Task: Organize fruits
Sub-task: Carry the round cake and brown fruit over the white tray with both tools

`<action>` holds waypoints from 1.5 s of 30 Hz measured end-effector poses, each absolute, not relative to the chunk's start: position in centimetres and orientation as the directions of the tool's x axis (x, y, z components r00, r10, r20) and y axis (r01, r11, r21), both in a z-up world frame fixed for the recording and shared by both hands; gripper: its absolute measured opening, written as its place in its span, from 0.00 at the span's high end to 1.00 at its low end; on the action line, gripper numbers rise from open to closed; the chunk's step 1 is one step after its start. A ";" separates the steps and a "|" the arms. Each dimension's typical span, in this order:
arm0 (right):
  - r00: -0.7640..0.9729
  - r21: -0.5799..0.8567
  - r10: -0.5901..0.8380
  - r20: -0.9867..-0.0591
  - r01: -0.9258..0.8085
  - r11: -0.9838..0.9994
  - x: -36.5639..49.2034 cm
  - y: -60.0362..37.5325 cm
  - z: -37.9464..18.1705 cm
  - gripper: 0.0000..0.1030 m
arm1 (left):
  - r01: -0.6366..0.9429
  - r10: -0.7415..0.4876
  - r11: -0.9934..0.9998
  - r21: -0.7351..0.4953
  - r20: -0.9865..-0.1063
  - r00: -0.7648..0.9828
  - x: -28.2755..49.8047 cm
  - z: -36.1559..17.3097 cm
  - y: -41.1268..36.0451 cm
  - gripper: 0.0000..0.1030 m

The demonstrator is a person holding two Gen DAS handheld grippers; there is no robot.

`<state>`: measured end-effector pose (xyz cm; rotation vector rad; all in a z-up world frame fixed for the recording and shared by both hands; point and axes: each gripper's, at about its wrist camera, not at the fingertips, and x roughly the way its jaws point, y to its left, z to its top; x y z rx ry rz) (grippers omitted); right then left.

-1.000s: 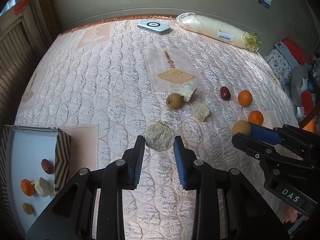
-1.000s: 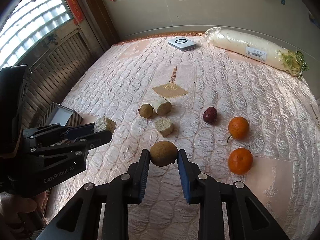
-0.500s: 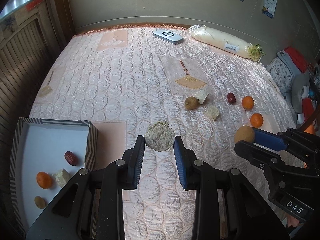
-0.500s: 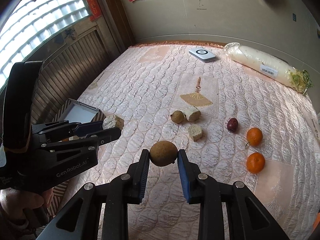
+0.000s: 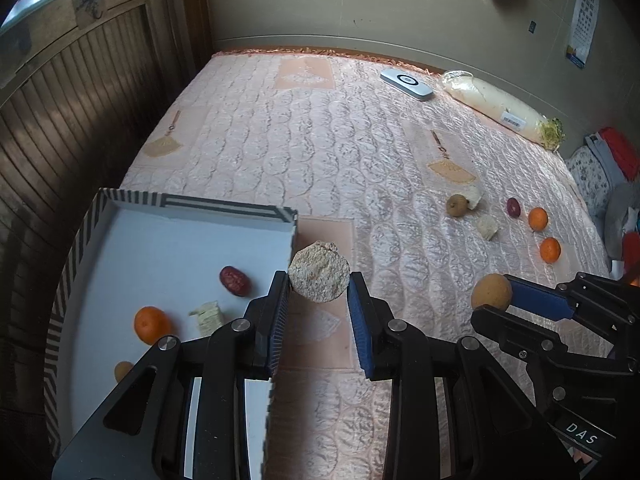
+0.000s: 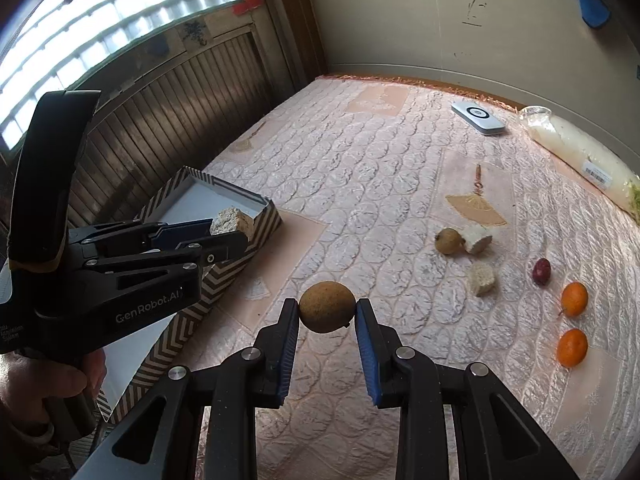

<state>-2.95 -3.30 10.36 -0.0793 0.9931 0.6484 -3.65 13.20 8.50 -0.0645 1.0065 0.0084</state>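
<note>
Clamping a pale rough round chunk (image 5: 319,277) left and brown round fruit (image 6: 327,306) right, I see the striped-rim white box (image 5: 192,205) lower left holding an orange mandarin (image 5: 151,324), dark red date (image 5: 234,281), possibly more.

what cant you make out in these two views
- Small brown fruit in the box: left wrist view, half hidden by the left hand-held gripper.
- Box contents: right wrist view, blocked by its wall and that gripper.
- Radish label: too small.

Each black tool (image 5: 319,304) has blue pads, silver screws, and white lettering on its body.
</note>
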 end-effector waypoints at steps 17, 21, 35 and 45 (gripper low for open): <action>0.233 0.245 0.555 -0.798 -0.717 0.653 -4.2 6.8 9.3 0.73 | -0.344 0.154 0.939 -0.015 -0.875 0.459 -10.6 6.6 24.6 0.72; 0.190 0.248 0.564 -0.804 -0.755 0.608 -4.8 9.2 8.9 0.73 | -0.388 0.168 0.921 -0.016 -0.885 0.435 -12.3 5.9 26.1 0.72; 0.073 0.243 0.527 -0.847 -0.828 0.506 -6.6 14.9 5.1 0.73 | -0.474 0.180 0.880 -0.026 -0.905 0.384 -14.5 4.1 28.8 0.72; 0.080 0.211 0.496 -0.865 -0.838 0.504 -6.5 16.5 3.6 0.73 | -0.503 0.191 0.864 -0.031 -0.904 0.383 -15.4 2.8 29.0 0.72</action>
